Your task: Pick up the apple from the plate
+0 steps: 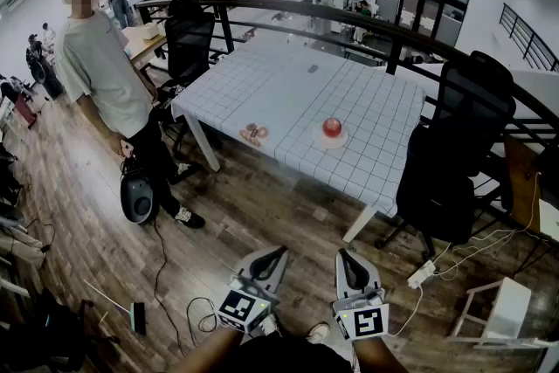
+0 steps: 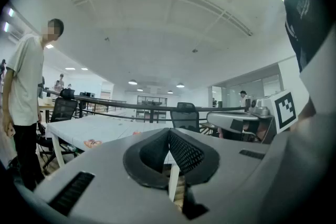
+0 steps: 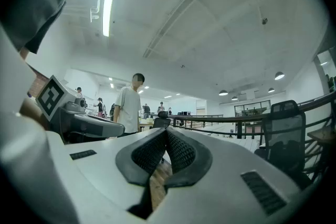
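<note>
A red apple (image 1: 332, 127) sits on a white plate (image 1: 329, 140) near the front edge of the white gridded table (image 1: 288, 92). Both grippers are held low at the bottom of the head view, well short of the table. My left gripper (image 1: 281, 251) is shut and empty, its pads meeting at the tips (image 2: 169, 130). My right gripper (image 1: 342, 256) is shut too, with nothing between its pads (image 3: 166, 130). From the left gripper view only the table's edge (image 2: 79, 126) shows. The apple shows in neither gripper view.
A second small plate with pinkish food (image 1: 254, 134) lies left of the apple. A person in a pale shirt (image 1: 100, 74) stands left of the table. Black office chairs (image 1: 463, 144) stand at the right and far left. Cables and a power strip (image 1: 421, 273) lie on the wooden floor.
</note>
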The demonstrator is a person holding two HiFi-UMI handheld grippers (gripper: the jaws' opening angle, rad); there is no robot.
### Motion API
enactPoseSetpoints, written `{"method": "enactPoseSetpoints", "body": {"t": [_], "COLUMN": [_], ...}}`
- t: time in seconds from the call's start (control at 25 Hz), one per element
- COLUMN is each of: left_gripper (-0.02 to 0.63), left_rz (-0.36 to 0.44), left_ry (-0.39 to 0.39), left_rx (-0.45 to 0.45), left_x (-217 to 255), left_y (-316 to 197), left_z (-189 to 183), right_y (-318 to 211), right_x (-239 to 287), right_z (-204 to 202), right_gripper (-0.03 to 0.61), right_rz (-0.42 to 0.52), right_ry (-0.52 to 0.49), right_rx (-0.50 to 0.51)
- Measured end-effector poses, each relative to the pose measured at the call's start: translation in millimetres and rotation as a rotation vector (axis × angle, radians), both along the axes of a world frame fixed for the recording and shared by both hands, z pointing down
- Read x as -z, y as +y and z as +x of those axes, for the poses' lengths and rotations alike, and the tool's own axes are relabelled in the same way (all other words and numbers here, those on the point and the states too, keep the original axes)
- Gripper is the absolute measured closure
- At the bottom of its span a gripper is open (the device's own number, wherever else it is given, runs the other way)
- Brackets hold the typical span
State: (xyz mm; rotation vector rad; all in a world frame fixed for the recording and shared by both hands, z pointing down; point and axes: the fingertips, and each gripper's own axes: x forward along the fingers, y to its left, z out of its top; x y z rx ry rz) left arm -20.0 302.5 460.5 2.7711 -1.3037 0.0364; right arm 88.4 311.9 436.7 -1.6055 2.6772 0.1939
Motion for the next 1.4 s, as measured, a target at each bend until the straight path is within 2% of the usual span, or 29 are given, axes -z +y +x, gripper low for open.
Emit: {"method": "enactPoseSetpoints", "body": {"t": [0.32,0.48,0.76,0.92,1.4], "left_gripper": [0.592,0.592,0.592,0.592,0.592], "left_rz": [0.000,0.001,-0.006,-0.006,-0.011], "left_ry": [0.017,0.020,0.036,0.045,0.063], "left_rx": [0.006,0.004,0.008,0.003,-0.040], "left_x": [2.9,-1.4,-7.3,-8.9,-13.7], "left_y": [-8.7,-11.0,-15.3,-18.8,-36.7], "left_z": [-19.3,-26.3,-48.6,-63.5,-99.6], "right_y": [-8.9,-13.5,-13.7,-21.3,-42.0], "right_x": [4.0,-2.1,3.6,-0.1,-8.0], "right_z": [-20.9,-24.3,-41.2,-58.4,-96.9], "right_gripper": [0.555,0.555,0.554,0.554,0.554], "right_rz": [0.014,-0.018,0.008,-0.004,-0.044], "right_ry": [0.008,0.011,-0.061,-0.042,-0.036], "right_rx": [0.003,-0.011,0.019,0.024,-0.032]}}
